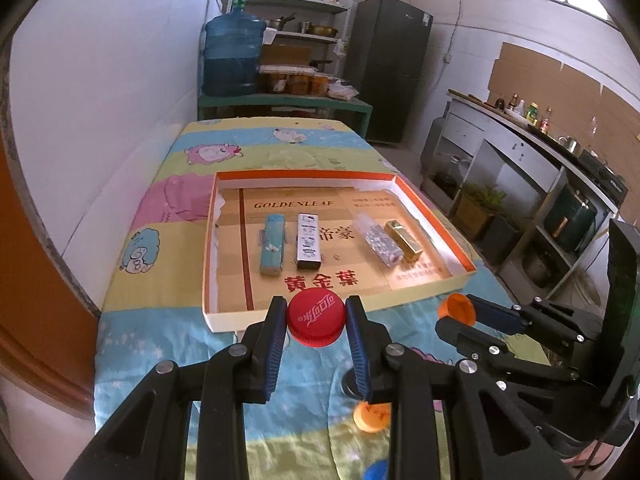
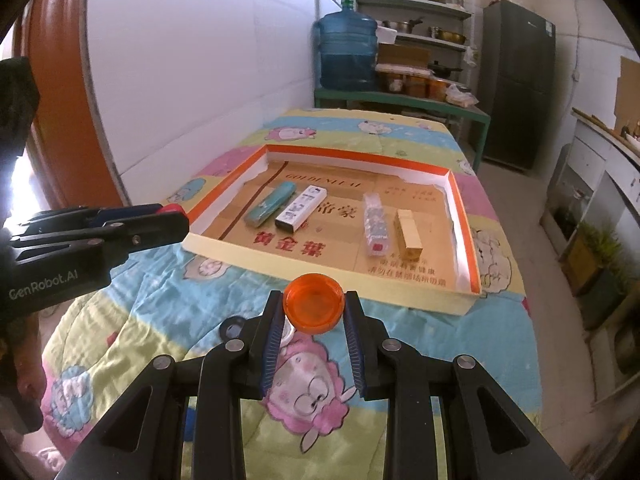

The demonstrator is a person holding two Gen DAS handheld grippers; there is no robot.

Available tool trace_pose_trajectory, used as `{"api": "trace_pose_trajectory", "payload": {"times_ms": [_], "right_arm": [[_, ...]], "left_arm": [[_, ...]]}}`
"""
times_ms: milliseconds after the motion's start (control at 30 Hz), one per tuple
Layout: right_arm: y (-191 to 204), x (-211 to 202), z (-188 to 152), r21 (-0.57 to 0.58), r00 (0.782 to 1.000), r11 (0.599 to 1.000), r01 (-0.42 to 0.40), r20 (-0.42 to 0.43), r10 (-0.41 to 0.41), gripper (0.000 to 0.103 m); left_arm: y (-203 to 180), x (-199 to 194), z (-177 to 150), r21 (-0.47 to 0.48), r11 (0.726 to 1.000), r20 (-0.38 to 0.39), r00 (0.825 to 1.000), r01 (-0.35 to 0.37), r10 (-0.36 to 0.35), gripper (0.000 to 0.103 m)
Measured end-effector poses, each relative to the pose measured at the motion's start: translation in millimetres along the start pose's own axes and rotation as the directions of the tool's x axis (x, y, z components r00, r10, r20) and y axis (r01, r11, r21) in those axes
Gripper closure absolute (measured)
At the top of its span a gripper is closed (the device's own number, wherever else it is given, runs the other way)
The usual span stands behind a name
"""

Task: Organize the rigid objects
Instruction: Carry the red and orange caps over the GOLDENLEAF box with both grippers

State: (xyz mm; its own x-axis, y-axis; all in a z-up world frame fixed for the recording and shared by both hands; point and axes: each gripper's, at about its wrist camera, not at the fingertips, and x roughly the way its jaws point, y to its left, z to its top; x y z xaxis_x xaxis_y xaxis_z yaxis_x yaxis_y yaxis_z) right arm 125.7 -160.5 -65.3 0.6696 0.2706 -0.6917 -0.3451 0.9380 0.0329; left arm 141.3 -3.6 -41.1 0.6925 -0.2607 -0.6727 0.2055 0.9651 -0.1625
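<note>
Tray (image 1: pixel 430 216) already holds four small boxes in a row, left gripper (image 1: pixel 316 320) clamped on red cap (image 1: pixel 314 320) and right gripper (image 2: pixel 314 308) clamped on orange cap (image 2: pixel 314 307), both just short of tray's near wall; another orange cap (image 1: pixel 370 416) lies on the quilt behind.

L/R wrist cams — fwd-down, close | shared: tray (image 1: pixel 420 292)
</note>
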Motion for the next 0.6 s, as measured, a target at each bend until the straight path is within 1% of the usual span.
{"api": "trace_pose_trajectory", "payload": {"times_ms": [200,467,600], "right_arm": [[-8.4,18.4,13.4,0.001,1.000,1.000,-0.012,-0.009,0.012,0.073],[-12.9,43.4,36.4,-0.020,0.999,0.999,-0.043,-0.020,0.043,0.073],[-15.4,57.1,49.5,-0.027,0.998,0.998,-0.064,-0.029,0.063,0.073]], "left_arm": [[7.9,20.5,11.7,-0.005,1.000,-0.026,0.999,-0.025,0.025,0.073],[20.4,46.6,35.4,0.014,0.996,-0.030,0.996,-0.088,0.088,0.073],[26.0,60.1,43.3,0.011,0.994,-0.039,0.994,-0.106,0.106,0.073]]}}
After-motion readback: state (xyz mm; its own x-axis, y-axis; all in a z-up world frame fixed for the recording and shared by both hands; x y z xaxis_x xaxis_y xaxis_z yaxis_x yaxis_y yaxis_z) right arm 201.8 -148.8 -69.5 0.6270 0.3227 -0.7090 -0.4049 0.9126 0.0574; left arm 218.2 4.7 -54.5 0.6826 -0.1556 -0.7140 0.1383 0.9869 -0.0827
